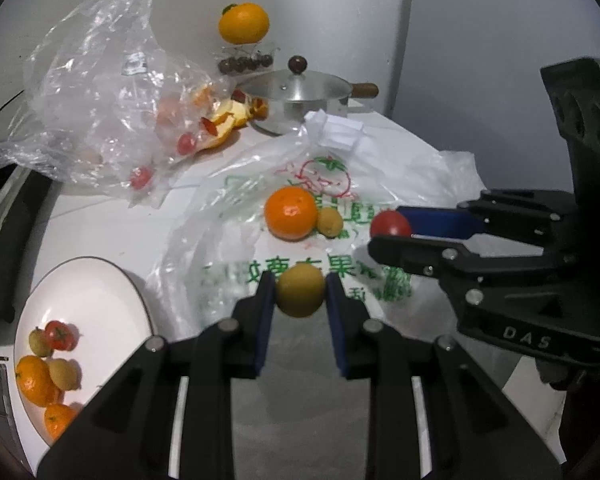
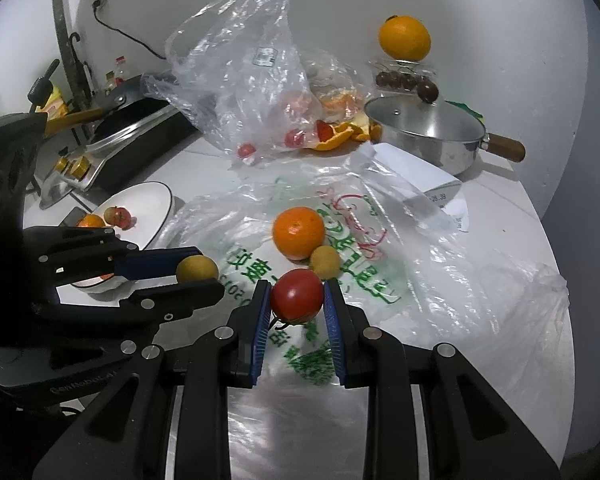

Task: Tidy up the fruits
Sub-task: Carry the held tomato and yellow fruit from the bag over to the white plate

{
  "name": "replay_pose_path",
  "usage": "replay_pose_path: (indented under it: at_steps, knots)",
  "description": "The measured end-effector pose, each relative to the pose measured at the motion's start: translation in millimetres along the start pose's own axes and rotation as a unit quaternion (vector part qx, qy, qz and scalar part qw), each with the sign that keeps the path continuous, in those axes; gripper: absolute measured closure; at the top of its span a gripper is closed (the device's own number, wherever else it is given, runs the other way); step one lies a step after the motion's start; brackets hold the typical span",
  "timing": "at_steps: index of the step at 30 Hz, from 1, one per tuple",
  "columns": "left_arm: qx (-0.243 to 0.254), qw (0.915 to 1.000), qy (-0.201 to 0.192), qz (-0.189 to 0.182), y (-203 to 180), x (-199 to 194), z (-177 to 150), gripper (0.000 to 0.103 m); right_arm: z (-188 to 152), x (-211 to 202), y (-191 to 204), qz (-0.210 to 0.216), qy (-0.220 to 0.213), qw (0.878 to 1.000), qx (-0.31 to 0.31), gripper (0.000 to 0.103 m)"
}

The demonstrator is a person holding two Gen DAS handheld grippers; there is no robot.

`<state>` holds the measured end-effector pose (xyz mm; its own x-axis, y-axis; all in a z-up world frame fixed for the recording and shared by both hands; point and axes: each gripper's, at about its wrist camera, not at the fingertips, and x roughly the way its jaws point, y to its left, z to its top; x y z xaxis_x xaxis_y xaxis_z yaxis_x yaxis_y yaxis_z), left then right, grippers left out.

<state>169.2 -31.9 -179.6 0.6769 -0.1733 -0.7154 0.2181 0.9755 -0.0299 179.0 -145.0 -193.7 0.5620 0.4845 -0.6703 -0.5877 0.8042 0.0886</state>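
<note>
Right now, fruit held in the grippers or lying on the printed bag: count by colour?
Orange: 1, the orange fruit on the printed bag.
Yellow: 2, the small yellow fruit beside it and the larger yellow fruit in the left gripper.
Red: 1, the tomato in the right gripper.
Total: 4.

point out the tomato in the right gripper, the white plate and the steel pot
tomato (image 2: 297,295), right wrist view, middle of its red skin between the pads
white plate (image 1: 96,292), left wrist view, bare centre above the fruit
steel pot (image 2: 428,148), right wrist view, its side wall below the lid
</note>
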Motion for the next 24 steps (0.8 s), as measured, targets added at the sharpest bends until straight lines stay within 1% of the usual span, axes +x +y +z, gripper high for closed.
replay_pose_path:
  at_steps: [11, 24]
  knots:
    - [-0.01, 0.9999, -0.014, 0.003, 24, -22, -13, 0.077, 6, -1, 30, -0.001, -0.001, 1.0, -0.018, 0.075]
    - [-0.028, 0.9992, -0.022, 0.019, 58, -38, -29, 0.077, 15, 10, 60, -0.001, 0.003, 0.999, -0.037, 0.075]
